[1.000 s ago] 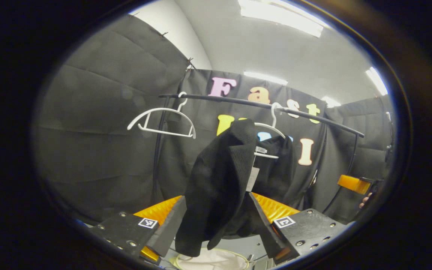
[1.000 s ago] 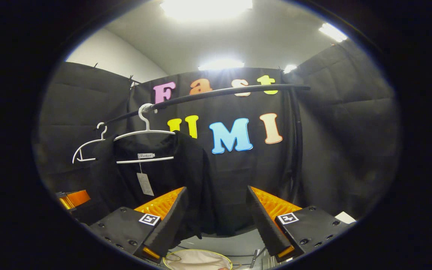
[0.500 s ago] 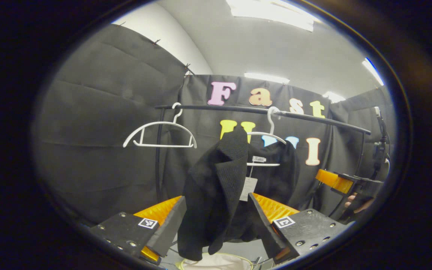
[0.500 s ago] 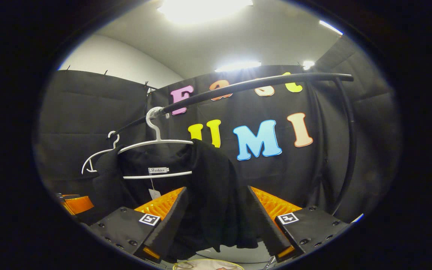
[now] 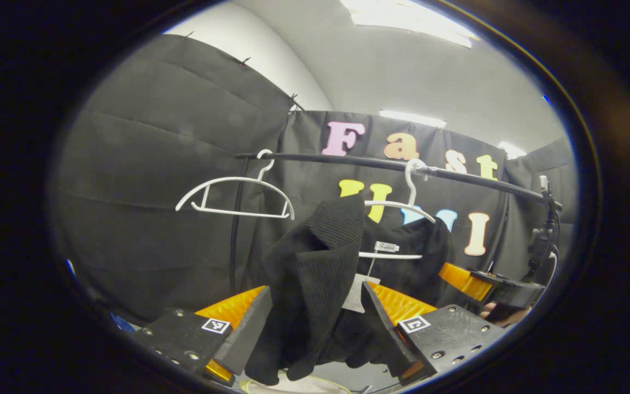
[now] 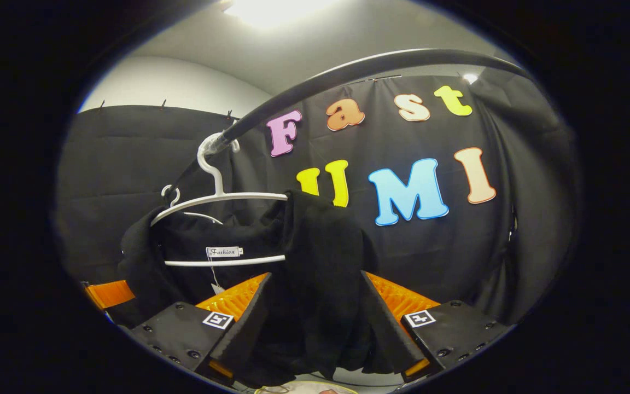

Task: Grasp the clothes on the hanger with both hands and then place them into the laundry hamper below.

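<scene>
Clearly the grasping step was in hand: the black knit garment [image 5: 315,273] hung from the white hanger [image 5: 400,205] on the black rail [image 5: 348,161] at mid-frame of the left gripper view, one shoulder drooping forward between the fingers of the left gripper [image 5: 315,328] at the bottom of the frame. Those fingers stood well apart with cloth between them, so I judged that gripper released, not yet clenched on the fabric. In the right gripper view the garment's other shoulder [image 6: 320,262] draped off the hanger's end [image 6: 222,200] at centre, falling between the spread fingers of the right gripper [image 6: 315,334] at the bottom; that one too looked released around the cloth. A second, bare white hanger [image 5: 235,191] hung at the upper left of the left gripper view. A pale rim, probably the laundry hamper [image 6: 304,389], peeked in at the very bottom edge of the right gripper view, under the garment. The next move would call for both grippers to close on their shoulders of cloth, then lift the garment clear of the hanger's ends before lowering it to the hamper.
</scene>
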A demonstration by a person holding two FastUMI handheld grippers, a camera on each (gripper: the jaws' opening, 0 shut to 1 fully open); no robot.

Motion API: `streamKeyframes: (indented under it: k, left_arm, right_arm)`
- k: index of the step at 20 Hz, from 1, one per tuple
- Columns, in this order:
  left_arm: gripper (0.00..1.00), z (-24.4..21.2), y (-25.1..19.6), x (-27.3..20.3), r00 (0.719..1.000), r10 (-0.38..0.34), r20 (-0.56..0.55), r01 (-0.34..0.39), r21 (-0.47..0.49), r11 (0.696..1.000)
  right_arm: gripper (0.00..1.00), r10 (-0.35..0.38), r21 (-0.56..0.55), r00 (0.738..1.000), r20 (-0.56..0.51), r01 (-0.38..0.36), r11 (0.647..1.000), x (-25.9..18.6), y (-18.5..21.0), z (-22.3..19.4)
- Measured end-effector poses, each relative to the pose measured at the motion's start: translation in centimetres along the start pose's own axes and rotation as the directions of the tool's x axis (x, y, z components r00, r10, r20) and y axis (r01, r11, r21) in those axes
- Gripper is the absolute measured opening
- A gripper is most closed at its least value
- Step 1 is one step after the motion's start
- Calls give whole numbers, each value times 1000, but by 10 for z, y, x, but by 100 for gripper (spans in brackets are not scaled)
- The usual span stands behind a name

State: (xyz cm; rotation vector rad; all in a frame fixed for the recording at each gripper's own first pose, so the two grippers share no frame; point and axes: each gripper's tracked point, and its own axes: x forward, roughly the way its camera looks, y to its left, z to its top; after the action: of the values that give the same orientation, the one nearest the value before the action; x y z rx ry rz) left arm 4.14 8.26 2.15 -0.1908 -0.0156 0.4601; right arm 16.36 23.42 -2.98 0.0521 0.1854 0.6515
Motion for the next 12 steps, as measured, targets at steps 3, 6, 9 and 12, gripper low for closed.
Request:
streamKeyframes:
  k: [3,6,9,12]
  left_arm:
    - [95,0,-5,12,1000,24,5,-24,15,1000]
    - [95,1,-2,23,998,66,12,-66,17,998]
    - [95,0,-2,33,994,105,12,-106,18,994]
    - [95,-2,-6,42,992,127,14,-127,9,992]
  right_arm:
    - [98,30,5,999,-10,-30,1000,18,4,-5]
    - [98,47,-5,999,-18,-48,999,32,6,-7]
    - [98,66,-6,997,-32,-66,998,43,4,-13]
    - [98,77,10,996,-43,-76,997,55,1,-18]
